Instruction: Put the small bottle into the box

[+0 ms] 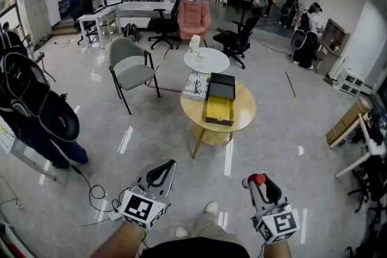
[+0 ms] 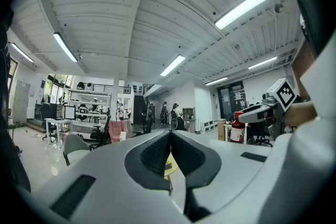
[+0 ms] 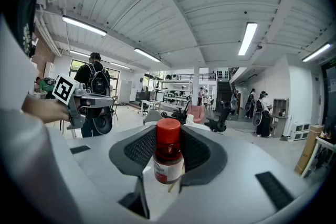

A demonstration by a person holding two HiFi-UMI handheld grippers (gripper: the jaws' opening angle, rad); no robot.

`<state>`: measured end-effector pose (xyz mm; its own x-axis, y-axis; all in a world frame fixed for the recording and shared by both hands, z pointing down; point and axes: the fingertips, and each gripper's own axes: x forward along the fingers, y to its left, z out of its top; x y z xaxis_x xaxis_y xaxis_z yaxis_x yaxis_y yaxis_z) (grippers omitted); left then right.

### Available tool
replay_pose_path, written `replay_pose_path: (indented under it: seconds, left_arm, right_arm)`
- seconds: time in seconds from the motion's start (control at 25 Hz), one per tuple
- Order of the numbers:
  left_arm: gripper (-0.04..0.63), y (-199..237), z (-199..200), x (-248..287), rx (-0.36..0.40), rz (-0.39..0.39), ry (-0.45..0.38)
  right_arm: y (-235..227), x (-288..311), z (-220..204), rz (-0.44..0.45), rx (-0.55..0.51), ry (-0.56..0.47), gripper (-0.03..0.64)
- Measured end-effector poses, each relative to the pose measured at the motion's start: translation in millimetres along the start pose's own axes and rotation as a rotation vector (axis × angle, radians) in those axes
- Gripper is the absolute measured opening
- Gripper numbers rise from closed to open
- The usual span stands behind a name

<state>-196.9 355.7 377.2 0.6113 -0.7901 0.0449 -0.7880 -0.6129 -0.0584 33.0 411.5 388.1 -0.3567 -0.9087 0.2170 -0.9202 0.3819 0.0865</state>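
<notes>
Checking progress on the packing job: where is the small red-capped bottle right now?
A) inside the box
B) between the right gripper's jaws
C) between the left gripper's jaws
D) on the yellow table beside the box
B: the right gripper view shows the right gripper clamped on the small bottle, while the box sits across the floor on the yellow table.

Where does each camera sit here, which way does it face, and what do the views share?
Head view: on the person's head, facing steeply down at the floor and round yellow wooden table; both forearms, left gripper and right gripper show.
Left gripper view: on the left gripper, facing level across the room along its shut jaws; right gripper at right.
Right gripper view: on the right gripper, facing along jaws clamping the small red-capped bottle; left gripper at left.
Shared: the bottle shows in all three.
</notes>
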Motion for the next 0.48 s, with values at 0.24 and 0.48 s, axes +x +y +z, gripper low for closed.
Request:
replay_pose_path:
  seconds: [0.24, 0.48]
  left_arm:
    - [0.017, -2.1, 5.1, 6.0, 0.01, 0.003, -0.034]
    - [0.017, -2.3, 3.5, 22.4, 0.034, 0.015, -0.025]
  right_arm:
    - [-10.7, 3.1, 4.3, 0.006, 0.023, -0.017, 0.149]
    - [-26.1, 15.5, 10.8, 0.015, 0.03, -0.025, 0.149]
